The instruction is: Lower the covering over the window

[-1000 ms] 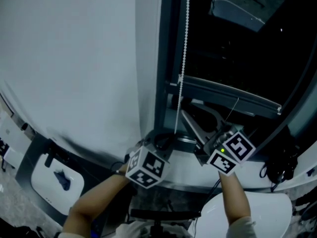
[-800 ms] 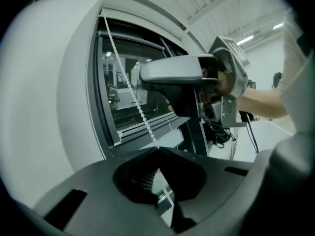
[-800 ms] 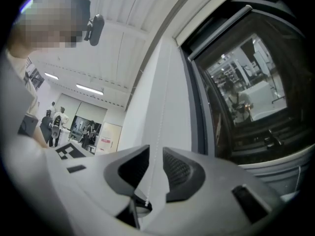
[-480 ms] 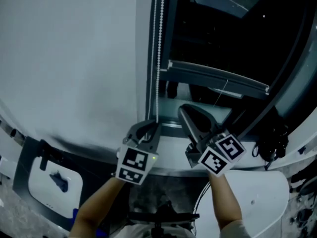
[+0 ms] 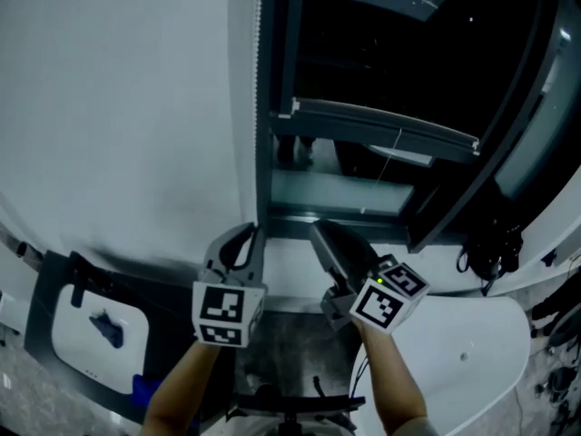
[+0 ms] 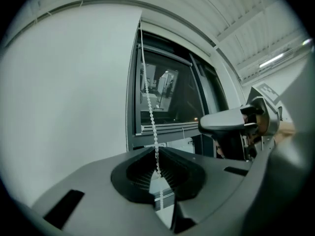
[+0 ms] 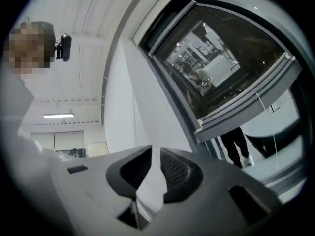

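A white bead chain (image 6: pixel 147 90) hangs down the left edge of the dark window (image 5: pixel 399 53) and runs between the jaws of my left gripper (image 6: pixel 157 152), which is shut on it. In the head view the chain (image 5: pixel 260 71) drops along the frame to the left gripper (image 5: pixel 241 236). The blind's pale bottom rail (image 5: pixel 381 127) crosses the window low down. My right gripper (image 5: pixel 320 230) is just right of the left one, off the chain. Its jaws (image 7: pixel 155 151) have just been closing and stand a narrow gap apart with nothing between them.
The white wall (image 5: pixel 118 107) fills the left. A white unit with a blue mark (image 5: pixel 91 334) sits on a dark stand at lower left. A white rounded surface (image 5: pixel 463 361) and black cables (image 5: pixel 486 243) are at lower right.
Both grippers have shifted left and lower in the head view. The left one has rolled, still closed on the chain. The right jaws have narrowed.
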Demonstrator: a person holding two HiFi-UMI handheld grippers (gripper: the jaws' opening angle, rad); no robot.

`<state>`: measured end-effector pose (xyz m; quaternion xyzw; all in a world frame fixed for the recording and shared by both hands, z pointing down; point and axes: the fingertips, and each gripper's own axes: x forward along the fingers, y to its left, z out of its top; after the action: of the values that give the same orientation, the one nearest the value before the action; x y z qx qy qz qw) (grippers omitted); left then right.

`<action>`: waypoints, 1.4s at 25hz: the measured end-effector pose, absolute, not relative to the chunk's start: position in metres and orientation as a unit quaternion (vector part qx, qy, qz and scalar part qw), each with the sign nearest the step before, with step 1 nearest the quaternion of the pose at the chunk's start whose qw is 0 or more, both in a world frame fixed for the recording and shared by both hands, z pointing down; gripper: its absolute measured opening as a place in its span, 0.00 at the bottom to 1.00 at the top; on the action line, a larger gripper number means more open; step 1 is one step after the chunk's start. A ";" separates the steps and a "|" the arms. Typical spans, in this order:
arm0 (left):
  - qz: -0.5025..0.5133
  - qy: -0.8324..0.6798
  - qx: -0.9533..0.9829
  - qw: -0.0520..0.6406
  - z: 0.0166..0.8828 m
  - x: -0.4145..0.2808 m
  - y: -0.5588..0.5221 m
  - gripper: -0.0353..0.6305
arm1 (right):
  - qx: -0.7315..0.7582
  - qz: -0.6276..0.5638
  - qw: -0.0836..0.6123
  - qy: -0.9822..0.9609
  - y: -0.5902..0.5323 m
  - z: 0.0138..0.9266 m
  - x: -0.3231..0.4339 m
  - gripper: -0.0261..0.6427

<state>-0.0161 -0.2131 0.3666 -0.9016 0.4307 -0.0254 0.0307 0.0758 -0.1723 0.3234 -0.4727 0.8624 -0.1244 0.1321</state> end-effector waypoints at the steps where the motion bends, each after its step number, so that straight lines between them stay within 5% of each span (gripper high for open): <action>1: -0.025 0.439 -0.897 0.031 0.367 -0.019 -0.209 0.07 | -0.471 -0.123 0.128 0.864 -0.166 0.327 0.075 0.14; 15: -0.020 0.522 -0.853 0.019 0.377 -0.035 -0.098 0.07 | -0.492 -0.074 0.072 0.864 -0.037 0.363 0.092 0.06; 35: -0.029 0.404 -0.914 -0.024 0.370 0.022 0.068 0.07 | -0.568 -0.043 0.047 0.821 0.090 0.353 0.065 0.06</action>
<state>0.0219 0.0682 0.3700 -0.9139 0.4042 -0.0294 -0.0237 0.0646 0.0896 0.3532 -0.5679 0.8207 -0.0433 0.0467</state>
